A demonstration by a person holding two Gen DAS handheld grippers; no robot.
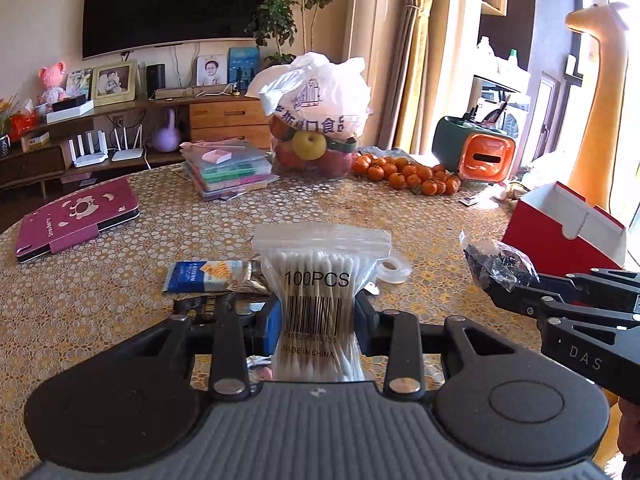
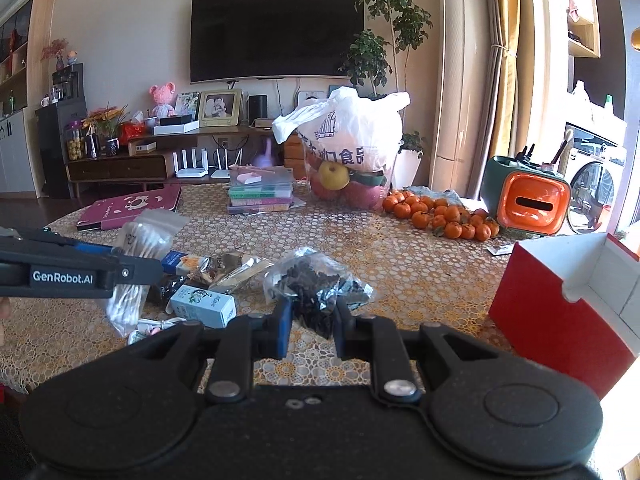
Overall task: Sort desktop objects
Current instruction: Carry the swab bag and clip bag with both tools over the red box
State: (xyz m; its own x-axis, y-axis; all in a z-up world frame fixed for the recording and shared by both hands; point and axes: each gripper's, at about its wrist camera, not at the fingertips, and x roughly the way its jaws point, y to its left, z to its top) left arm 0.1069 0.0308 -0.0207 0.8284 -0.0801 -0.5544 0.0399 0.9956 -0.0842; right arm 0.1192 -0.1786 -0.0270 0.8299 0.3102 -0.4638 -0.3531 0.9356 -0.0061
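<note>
My left gripper (image 1: 318, 320) is shut on a clear bag of cotton swabs (image 1: 318, 280) marked "100PCS", held upright above the table. In the right wrist view the same bag of cotton swabs (image 2: 136, 240) shows at the left, behind the left gripper (image 2: 132, 270). My right gripper (image 2: 312, 320) is shut on a clear bag of small dark pieces (image 2: 312, 280); in the left wrist view that dark bag (image 1: 496, 262) hangs from the right gripper (image 1: 506, 288) at the right. A pile of snack packets (image 2: 224, 264), a small white-green box (image 2: 202, 304) and a tape roll (image 1: 394, 270) lie on the table.
An open red box (image 2: 560, 308) with white inside stands at the right. Further back are mandarins (image 2: 440, 216), a bagged fruit jar (image 2: 352, 152), an orange-green holder (image 2: 528, 200), stacked plastic cases (image 2: 260, 194) and a maroon tablet case (image 1: 76, 220). The patterned tablecloth (image 2: 420, 272) covers the table.
</note>
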